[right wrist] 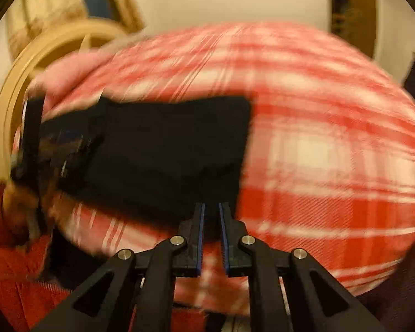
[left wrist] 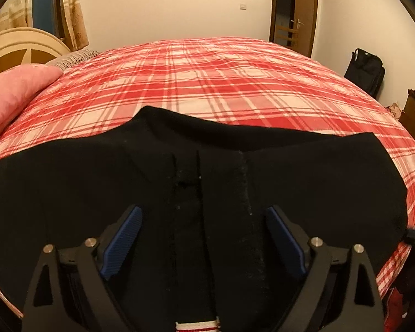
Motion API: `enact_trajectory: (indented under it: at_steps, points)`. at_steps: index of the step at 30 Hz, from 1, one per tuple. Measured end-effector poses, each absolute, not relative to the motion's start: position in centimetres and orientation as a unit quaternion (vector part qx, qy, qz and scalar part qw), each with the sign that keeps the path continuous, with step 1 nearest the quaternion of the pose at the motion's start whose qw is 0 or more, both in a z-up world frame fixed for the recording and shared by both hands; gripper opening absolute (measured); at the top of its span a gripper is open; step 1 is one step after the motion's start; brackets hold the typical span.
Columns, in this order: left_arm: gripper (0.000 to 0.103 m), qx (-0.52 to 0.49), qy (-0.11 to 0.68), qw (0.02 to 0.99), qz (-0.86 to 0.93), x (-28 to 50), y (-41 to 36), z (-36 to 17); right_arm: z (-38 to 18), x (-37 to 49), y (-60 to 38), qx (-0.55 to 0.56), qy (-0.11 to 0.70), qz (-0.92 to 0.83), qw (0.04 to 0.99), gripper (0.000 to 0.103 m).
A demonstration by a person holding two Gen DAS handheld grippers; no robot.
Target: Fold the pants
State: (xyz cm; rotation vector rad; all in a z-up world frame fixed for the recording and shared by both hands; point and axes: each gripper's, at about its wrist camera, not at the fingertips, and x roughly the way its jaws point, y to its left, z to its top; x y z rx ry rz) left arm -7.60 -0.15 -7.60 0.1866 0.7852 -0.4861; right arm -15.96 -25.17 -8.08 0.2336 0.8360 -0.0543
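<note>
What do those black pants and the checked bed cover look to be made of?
Black pants: matte, soft fabric, likely cotton knit; lint specks cling along the seams. Red-and-white plaid bed cover: thin woven cloth, probably cotton; faint wrinkles, no sheen.

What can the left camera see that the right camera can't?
Only the left view shows the open left gripper from behind, the door and a black bag. Only the right view shows the right gripper, nearly shut by the pants' edge, plus the left gripper from outside. Both show the black pants, plaid bedspread and pink pillow.
</note>
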Motion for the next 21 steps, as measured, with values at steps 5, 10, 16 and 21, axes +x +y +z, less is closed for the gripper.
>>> enact_trajectory:
  at_steps: [5,10,16,21]
  points:
    - [0.094,0.088,0.379,0.887,-0.248,-7.7,-0.4,-6.6,-9.6,-16.6,-29.2,0.214,0.386,-0.009,0.897,0.042]
    - [0.094,0.071,0.365,0.872,-0.317,-7.5,-3.8,-3.8,-12.5,-15.5,-29.2,0.256,0.392,0.042,0.883,0.041]
    - [0.093,0.062,0.366,0.828,-0.42,-7.2,-12.8,-2.8,-12.9,-14.9,-28.5,0.282,0.408,0.061,0.866,0.014]
    - [0.089,0.113,0.418,0.792,-0.431,-7.1,-19.9,-5.9,-11.1,-15.2,-28.3,0.334,0.422,0.071,0.84,0.011]
